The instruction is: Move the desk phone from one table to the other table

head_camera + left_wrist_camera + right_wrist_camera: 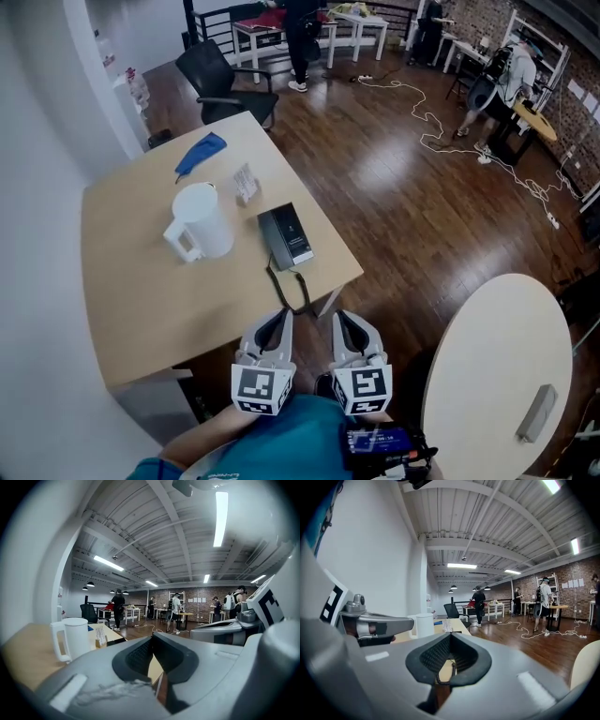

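Observation:
The black desk phone [286, 234] lies flat near the front right edge of the wooden table [141, 291]. Its coiled cord [286, 289] hangs in a loop over that edge. Both grippers are held side by side just short of the table's front corner, apart from the phone. My left gripper [275, 325] [152, 637] is shut with nothing in it. My right gripper [348, 328] [450, 635] also has its tips together and is empty; a piece of the cord [451, 670] shows through the hollow behind its pads. A dark edge of the phone [115, 641] peeks over the left jaw.
On the wooden table stand a white kettle [202, 222] [74, 637], a small card holder [246, 184] and a blue cloth [200, 153]. A round white table [497, 356] at lower right bears a grey bar [536, 412]. An office chair [216, 80], floor cables [441, 127] and people lie beyond.

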`<state>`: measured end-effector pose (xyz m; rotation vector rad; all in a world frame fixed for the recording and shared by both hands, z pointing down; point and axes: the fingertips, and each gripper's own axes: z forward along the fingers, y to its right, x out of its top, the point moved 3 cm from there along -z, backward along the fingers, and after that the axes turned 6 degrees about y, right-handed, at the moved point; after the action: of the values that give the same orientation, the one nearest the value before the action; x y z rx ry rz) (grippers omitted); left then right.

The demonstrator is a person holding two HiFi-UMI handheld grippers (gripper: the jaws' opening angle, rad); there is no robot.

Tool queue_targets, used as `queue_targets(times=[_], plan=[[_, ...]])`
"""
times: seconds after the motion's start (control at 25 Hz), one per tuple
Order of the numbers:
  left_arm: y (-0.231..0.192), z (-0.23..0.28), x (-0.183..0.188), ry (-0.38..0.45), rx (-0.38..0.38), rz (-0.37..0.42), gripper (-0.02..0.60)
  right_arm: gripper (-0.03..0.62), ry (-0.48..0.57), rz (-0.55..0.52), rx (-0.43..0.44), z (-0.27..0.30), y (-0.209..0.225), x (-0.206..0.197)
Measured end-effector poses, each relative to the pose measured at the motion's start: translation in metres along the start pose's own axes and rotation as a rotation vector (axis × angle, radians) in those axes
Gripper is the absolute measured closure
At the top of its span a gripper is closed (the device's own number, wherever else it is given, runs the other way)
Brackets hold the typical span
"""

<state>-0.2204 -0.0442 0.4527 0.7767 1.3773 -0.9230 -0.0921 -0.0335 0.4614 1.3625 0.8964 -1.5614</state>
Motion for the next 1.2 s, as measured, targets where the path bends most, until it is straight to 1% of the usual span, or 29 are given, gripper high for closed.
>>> queue_targets(times=[0.28,0.48,0.92,1.08,1.2], plan=[[0.008,0.000,0.001,-0.007,-0.004,0.019,0.561,0.602,0.004,0.014,0.017,-0.004,0.004,-0.003],[0.018,0.001,0.003,-0.008,0.000,0.043,0.525,0.602,0.007,0.034,0.027,-0.009,0.012,-0.005],[0.049,0.016,0.006,-0.016,0.022,0.073,0.526,0.602,0.041,0.080,0.036,-0.018,0.051,-0.007],[0.057,0.021,0.005,-0.022,0.030,0.064,0.525,0.603,0.031,0.029,0.081,-0.015,0.049,-0.006],[0.056,0.019,0.004,-0.026,0.055,0.062,0.525,0.605,0.027,0.036,0.120,-0.013,0.041,-0.002]])
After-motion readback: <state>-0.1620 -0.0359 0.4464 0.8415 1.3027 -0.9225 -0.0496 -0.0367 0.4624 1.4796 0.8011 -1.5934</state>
